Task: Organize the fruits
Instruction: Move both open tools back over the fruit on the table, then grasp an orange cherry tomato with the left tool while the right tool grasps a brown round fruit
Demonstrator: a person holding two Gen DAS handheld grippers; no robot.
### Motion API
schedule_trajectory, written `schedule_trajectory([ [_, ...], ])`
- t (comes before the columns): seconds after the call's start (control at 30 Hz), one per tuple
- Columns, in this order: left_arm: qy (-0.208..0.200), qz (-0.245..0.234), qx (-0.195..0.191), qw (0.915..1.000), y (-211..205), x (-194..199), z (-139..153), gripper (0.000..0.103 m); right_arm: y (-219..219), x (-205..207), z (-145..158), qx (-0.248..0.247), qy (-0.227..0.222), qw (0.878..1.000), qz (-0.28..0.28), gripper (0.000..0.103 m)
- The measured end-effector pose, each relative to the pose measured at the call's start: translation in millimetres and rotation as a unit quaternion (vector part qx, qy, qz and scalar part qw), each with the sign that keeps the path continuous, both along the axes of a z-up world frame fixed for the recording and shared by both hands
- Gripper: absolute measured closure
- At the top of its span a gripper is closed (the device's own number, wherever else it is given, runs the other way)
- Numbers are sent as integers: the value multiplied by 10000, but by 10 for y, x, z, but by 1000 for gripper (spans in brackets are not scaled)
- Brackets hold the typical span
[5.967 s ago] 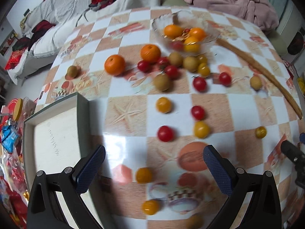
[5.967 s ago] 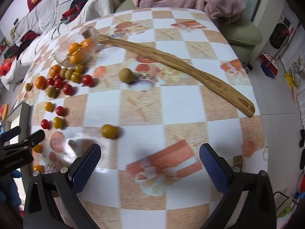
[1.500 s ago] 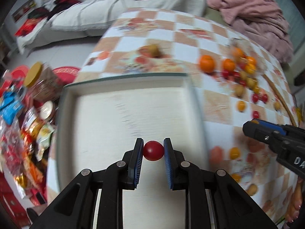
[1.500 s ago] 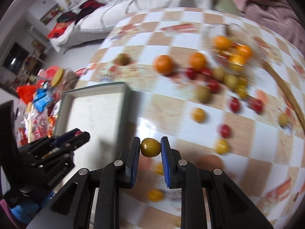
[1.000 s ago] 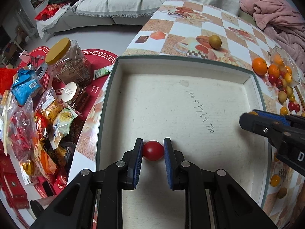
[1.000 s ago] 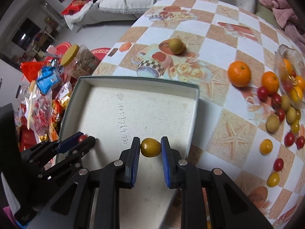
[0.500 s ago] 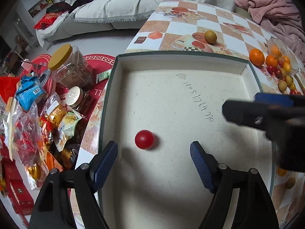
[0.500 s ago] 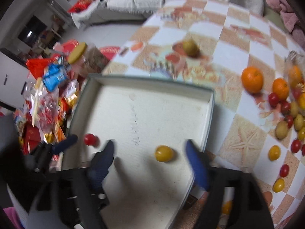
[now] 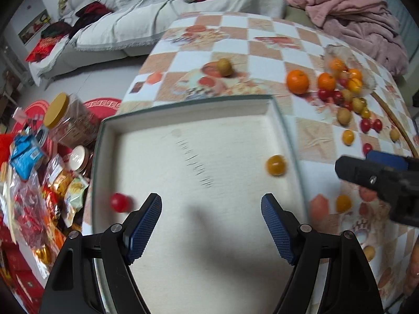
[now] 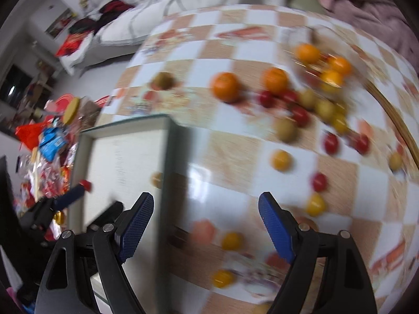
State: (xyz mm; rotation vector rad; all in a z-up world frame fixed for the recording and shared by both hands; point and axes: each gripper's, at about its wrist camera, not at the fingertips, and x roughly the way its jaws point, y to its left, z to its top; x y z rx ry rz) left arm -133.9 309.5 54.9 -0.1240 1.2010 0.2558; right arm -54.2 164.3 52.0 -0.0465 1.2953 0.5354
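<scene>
Shallow white rectangular tray [image 9: 284,120] on checkered table [image 9: 264,39], small red tomato [image 9: 119,202] inside left, round yellow tomato [image 9: 275,165] inside right, loose fruits beyond tray's right edge

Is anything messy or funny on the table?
Yes. Small red and yellow tomatoes and oranges lie scattered loose over the checkered tablecloth; only one red tomato and one yellow tomato sit in the shallow white tray.

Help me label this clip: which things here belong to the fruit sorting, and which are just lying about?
Job: tray, red tomato, yellow tomato, loose fruit, glass bowl.
Lying about: snack jar, snack packets, pink blanket, sofa.
</scene>
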Motion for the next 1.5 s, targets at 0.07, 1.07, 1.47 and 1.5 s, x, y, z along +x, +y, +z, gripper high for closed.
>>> schedule_trajectory([
  [0.07, -41, -168, -21, 9998, -155, 85, 41, 23, -216, 16, -18, -80, 10, 9998, -174, 18],
  [1.07, -6, -944, -377, 9948, -1279, 1098, -266, 23, -1941, 629, -264, -805, -198, 9823, -1681, 18],
  [1.47, 154, -805, -291, 9962, -1377, 1208, -431, 24, -1829, 1010, -376, -1039, -428, 9833, -1429, 22],
  [1.5, 157, -809, -280, 9962, -1384, 1210, -433, 24, -1812, 1021, -379, -1078, -474, 9832, -1397, 24],
])
